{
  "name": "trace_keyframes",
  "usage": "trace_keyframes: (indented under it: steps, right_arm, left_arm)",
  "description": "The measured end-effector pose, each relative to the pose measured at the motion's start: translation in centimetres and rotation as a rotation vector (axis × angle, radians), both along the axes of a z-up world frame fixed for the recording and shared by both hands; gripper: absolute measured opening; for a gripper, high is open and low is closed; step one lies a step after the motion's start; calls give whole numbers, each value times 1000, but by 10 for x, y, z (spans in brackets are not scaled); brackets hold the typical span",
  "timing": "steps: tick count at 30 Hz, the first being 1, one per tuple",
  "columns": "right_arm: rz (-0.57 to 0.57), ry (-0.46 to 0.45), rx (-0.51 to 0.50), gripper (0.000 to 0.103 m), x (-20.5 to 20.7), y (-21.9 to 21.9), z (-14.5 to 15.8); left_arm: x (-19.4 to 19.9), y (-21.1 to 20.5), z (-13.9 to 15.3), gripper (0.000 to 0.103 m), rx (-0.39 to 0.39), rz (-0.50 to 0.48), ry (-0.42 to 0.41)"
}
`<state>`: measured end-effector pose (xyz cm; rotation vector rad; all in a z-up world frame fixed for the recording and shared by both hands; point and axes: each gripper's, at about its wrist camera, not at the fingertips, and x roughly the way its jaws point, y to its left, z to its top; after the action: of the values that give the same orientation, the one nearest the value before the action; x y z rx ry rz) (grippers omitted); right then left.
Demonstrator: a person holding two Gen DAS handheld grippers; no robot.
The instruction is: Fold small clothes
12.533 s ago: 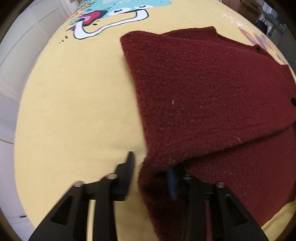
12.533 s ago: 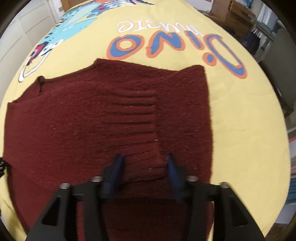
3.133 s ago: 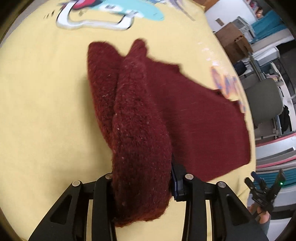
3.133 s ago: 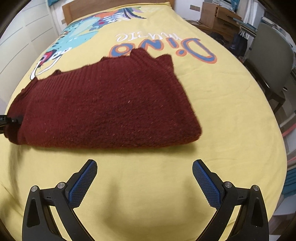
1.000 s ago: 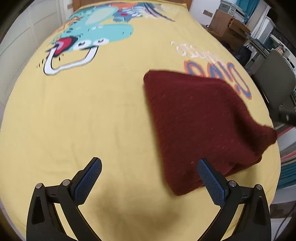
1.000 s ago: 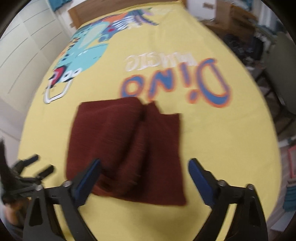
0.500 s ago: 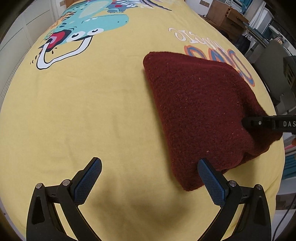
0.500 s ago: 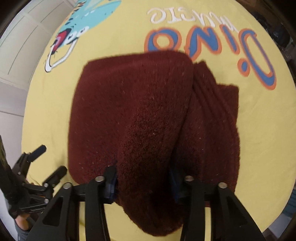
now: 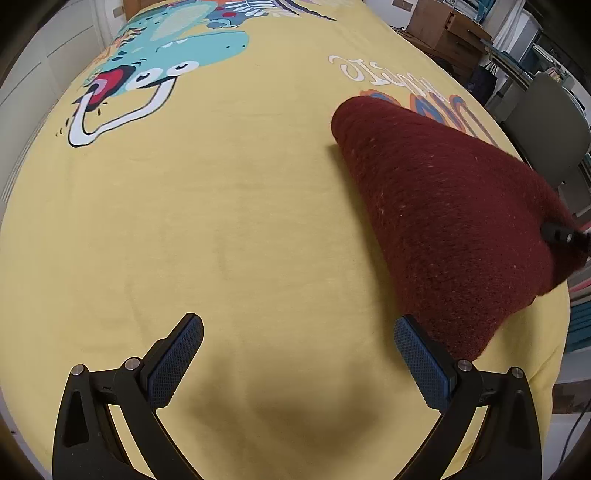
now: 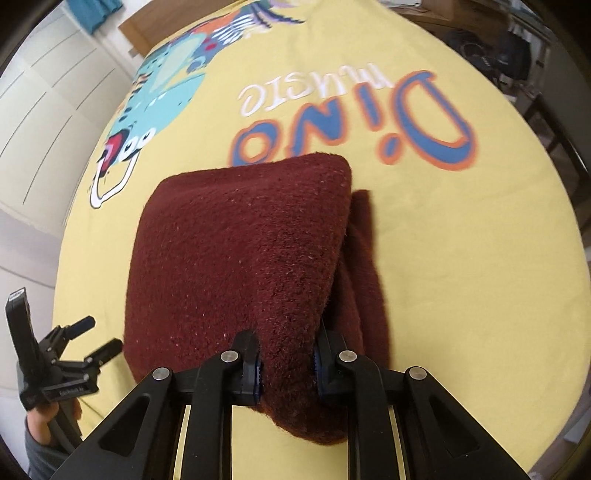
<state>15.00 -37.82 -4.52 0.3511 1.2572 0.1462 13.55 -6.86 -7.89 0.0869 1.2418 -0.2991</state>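
Observation:
A folded dark red knitted sweater [image 10: 243, 258] lies on the yellow dinosaur bedspread [image 10: 461, 258]. My right gripper [image 10: 286, 363] is shut on the sweater's near edge and lifts it slightly. In the left wrist view the sweater [image 9: 454, 218] lies to the right, with the right gripper's tip [image 9: 561, 234] at its far right edge. My left gripper [image 9: 295, 354] is open and empty over bare bedspread, its right finger just left of the sweater's near corner. It also shows in the right wrist view [image 10: 88, 338] at the lower left, apart from the sweater.
The bedspread [image 9: 184, 221] carries a teal dinosaur print [image 9: 177, 55] and "Dino music" lettering [image 10: 369, 107]. A grey chair [image 9: 546, 122] and wooden furniture [image 9: 443, 29] stand beyond the bed's right side. White cupboard doors [image 10: 44, 85] are on the left.
My right gripper still grips the sweater's edge and has drawn back and lifted, so the sweater looks smaller and more bunched. My left gripper stays open and has barely moved.

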Motion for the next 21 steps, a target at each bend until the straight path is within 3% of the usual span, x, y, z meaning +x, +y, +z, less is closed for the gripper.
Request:
trace_keyframes:
  steps: [5, 7, 12, 14, 15, 21]
  right_arm:
    - [21, 115, -27, 23, -7, 3, -45]
    - [22, 116, -44, 29, -9, 5, -50]
    - [4, 112, -38, 45, -10, -3, -44]
    - [-10, 105, -65, 61, -10, -5, -37]
    - [-12, 106, -110, 77, -9, -6, -35]
    - [5, 82, -161, 80, -9, -7, -19]
  left_arm:
    - [-2, -8, -3, 102, -4, -16, 14]
    - [-2, -9, -3, 102, -3, -19, 18]
    - [5, -12, 3, 102, -27, -5, 19]
    - [7, -17, 9, 102, -28, -9, 13]
    - [7, -19, 10, 102, -24, -13, 10]
    - [16, -33, 21, 102, -18, -38, 5]
